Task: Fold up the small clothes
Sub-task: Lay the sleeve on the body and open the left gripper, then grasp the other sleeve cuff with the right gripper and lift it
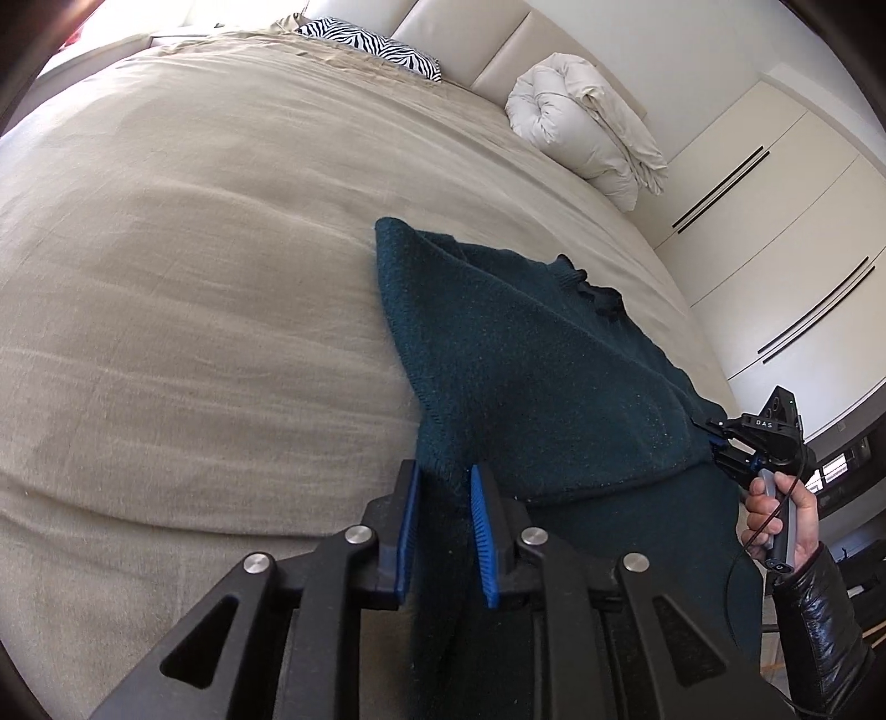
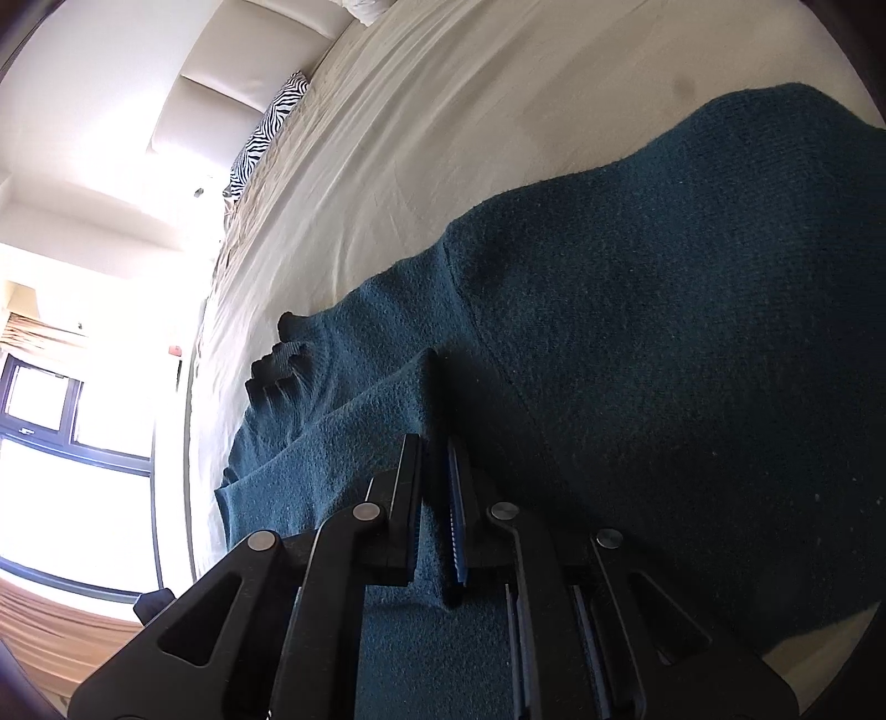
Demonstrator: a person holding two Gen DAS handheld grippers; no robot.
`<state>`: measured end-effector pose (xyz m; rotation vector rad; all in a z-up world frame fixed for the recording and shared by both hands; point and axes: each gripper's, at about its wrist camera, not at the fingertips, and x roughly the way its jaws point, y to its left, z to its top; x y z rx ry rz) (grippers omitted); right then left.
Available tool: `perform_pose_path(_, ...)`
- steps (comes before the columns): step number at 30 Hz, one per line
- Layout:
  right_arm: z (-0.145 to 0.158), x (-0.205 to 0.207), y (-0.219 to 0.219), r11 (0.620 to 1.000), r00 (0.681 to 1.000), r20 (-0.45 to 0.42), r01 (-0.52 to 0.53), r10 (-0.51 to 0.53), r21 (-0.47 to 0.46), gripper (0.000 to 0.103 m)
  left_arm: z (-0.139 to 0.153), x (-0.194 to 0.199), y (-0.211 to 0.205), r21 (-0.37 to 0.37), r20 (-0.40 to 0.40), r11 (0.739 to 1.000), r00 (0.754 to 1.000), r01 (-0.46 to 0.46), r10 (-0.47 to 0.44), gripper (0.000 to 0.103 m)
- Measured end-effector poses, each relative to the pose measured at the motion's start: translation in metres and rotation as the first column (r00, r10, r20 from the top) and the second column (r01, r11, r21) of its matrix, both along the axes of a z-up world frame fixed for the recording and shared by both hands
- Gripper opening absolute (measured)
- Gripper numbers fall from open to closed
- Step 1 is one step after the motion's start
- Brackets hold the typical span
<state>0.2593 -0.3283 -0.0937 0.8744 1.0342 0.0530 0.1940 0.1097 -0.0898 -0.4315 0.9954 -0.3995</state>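
Note:
A dark teal knitted sweater (image 1: 526, 354) lies on the beige bed (image 1: 194, 277), partly lifted and folded over. My left gripper (image 1: 443, 476) is shut on the sweater's near edge, cloth pinched between its blue pads. My right gripper (image 1: 720, 437) shows at the right of the left wrist view, held by a hand, shut on the sweater's other edge. In the right wrist view the right gripper (image 2: 434, 448) pinches a fold of the sweater (image 2: 664, 310); its ribbed cuff (image 2: 277, 360) lies toward the window.
A rolled white duvet (image 1: 581, 127) and a zebra pillow (image 1: 376, 47) lie at the head of the bed by the cream headboard (image 1: 498, 39). White wardrobe doors (image 1: 775, 221) stand to the right. A bright window (image 2: 66, 443) is beyond the bed.

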Motion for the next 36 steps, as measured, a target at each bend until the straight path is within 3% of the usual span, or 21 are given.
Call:
perform_pose_path(5, 0.011, -0.030, -0.011, 0.998, 0.999, 0.006, 0.039, -0.039, -0.041, 0.008, 0.004, -0.001, -0.009, 0.032, 0.004, 0.999, 1.000, -0.007, 0.007, 0.023)
perform_pose_path(8, 0.028, -0.069, -0.028, 0.996, 0.993, 0.079, 0.085, -0.083, -0.025, 0.013, 0.017, -0.014, -0.014, 0.036, 0.030, 0.999, 0.999, -0.015, 0.014, 0.031)
perform_pose_path(9, 0.036, -0.087, -0.037, 0.993, 0.988, 0.111, 0.115, -0.111, -0.031, 0.018, 0.023, -0.019, -0.016, 0.035, 0.048, 0.999, 0.999, -0.018, 0.016, 0.038)
perform_pose_path(10, 0.042, -0.107, -0.049, 0.987, 0.979, 0.138, 0.156, -0.149, -0.037, 0.036, 0.028, -0.025, -0.016, 0.029, 0.070, 0.999, 0.997, -0.020, 0.018, 0.043)
perform_pose_path(11, 0.047, -0.124, -0.062, 0.979, 0.968, 0.157, 0.203, -0.195, -0.035, 0.063, 0.034, -0.031, -0.018, 0.019, 0.089, 1.000, 0.996, -0.021, 0.020, 0.053)
perform_pose_path(12, 0.051, -0.145, -0.078, 0.963, 0.949, 0.181, 0.269, -0.260, -0.026, 0.073, 0.039, -0.036, -0.021, 0.009, 0.103, 1.000, 0.994, -0.024, 0.023, 0.064)
perform_pose_path(13, 0.053, -0.168, -0.097, 0.941, 0.922, 0.204, 0.338, -0.329, -0.011, 0.078, 0.044, -0.040, -0.025, -0.005, 0.117, 1.000, 0.993, -0.025, 0.025, 0.067)
perform_pose_path(15, 0.051, -0.202, -0.132, 0.901, 0.879, 0.208, 0.431, -0.430, 0.041, 0.078, 0.051, -0.048, -0.033, -0.034, 0.141, 0.999, 0.990, -0.013, 0.018, 0.070)
perform_pose_path(18, 0.032, -0.255, -0.189, 0.793, 0.780, 0.148, 0.586, -0.608, 0.167, 0.078, 0.054, -0.053, -0.047, -0.059, 0.135, 0.998, 0.991, 0.004, 0.004, 0.070)
perform_pose_path(21, 0.023, -0.287, -0.227, 0.720, 0.706, 0.150, 0.663, -0.692, 0.206, 0.077, 0.051, -0.057, -0.062, -0.078, 0.109, 0.997, 0.994, 0.019, -0.011, 0.071)
perform_pose_path(25, 0.013, -0.295, -0.264, 0.666, 0.656, 0.134, 0.706, -0.743, 0.242, 0.076, 0.045, -0.063, -0.070, -0.106, 0.068, 0.994, 0.998, 0.016, -0.008, 0.071)
perform_pose_path(30, 0.005, -0.277, -0.310, 0.649, 0.637, 0.136, 0.721, -0.759, 0.242, 0.073, 0.042, -0.067, -0.077, -0.103, 0.044, 0.995, 0.999, 0.012, -0.008, 0.073)
perform_pose_path(32, 0.001, -0.269, -0.322, 0.646, 0.634, 0.132, 0.730, -0.762, 0.225, 0.064, 0.041, -0.066, -0.078, -0.105, 0.037, 0.994, 0.999, 0.011, -0.007, 0.073)
perform_pose_path(35, -0.012, -0.268, -0.342, 0.624, 0.619, 0.102, 0.750, -0.779, 0.219, 0.025, 0.037, -0.063, -0.078, -0.121, 0.017, 0.993, 1.000, 0.007, -0.005, 0.073)
perform_pose_path(36, -0.014, -0.267, -0.348, 0.620, 0.616, 0.093, 0.756, -0.783, 0.211, 0.020, 0.036, -0.061, -0.079, -0.123, 0.012, 0.992, 1.000, 0.008, -0.006, 0.073)
